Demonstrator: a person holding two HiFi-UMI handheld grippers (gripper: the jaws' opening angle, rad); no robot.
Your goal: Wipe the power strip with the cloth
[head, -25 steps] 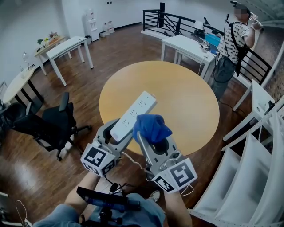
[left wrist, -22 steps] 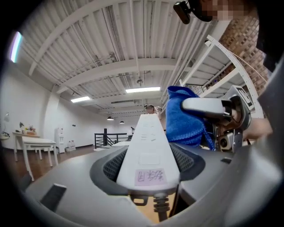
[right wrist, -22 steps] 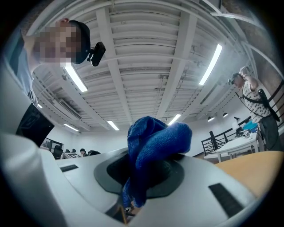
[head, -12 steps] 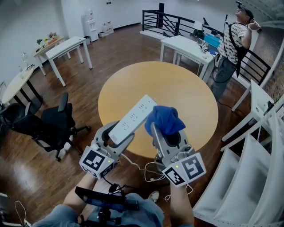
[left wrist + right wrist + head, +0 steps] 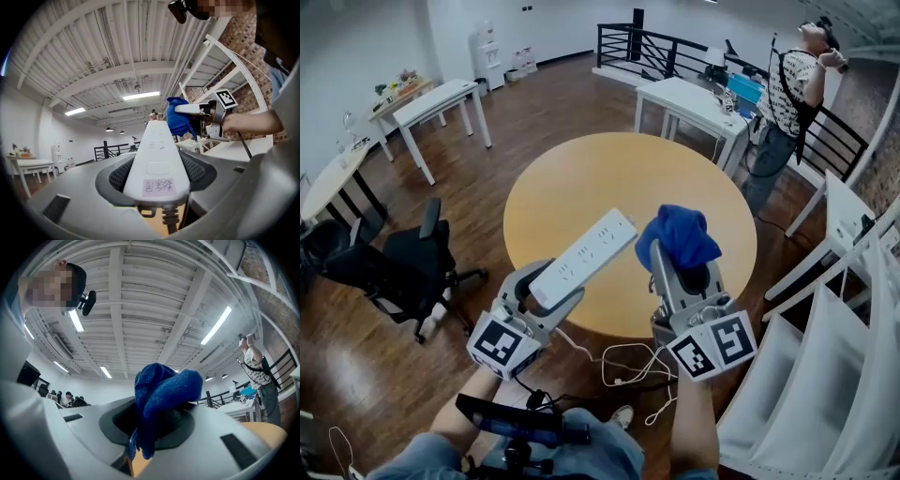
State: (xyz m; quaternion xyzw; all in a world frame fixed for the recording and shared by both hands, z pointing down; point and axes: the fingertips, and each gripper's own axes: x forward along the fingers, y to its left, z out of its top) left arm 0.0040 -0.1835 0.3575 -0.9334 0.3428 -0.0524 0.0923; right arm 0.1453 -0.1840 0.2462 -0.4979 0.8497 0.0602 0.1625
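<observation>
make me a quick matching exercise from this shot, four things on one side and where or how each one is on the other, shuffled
1 power strip
2 cloth
3 round table
4 office chair

a black, on the floor at left
b clamped in the right gripper
c clamped in the left gripper
d tan top, below both grippers

Pairs: 1-c, 2-b, 3-d, 4-a

An open-plan office: white desks [image 5: 441, 101], a black swivel chair [image 5: 398, 267] and a round table [image 5: 609, 173] stand on a wood floor [image 5: 539, 117], with strip lights [image 5: 215, 325] on a ribbed ceiling [image 5: 140, 287].
</observation>
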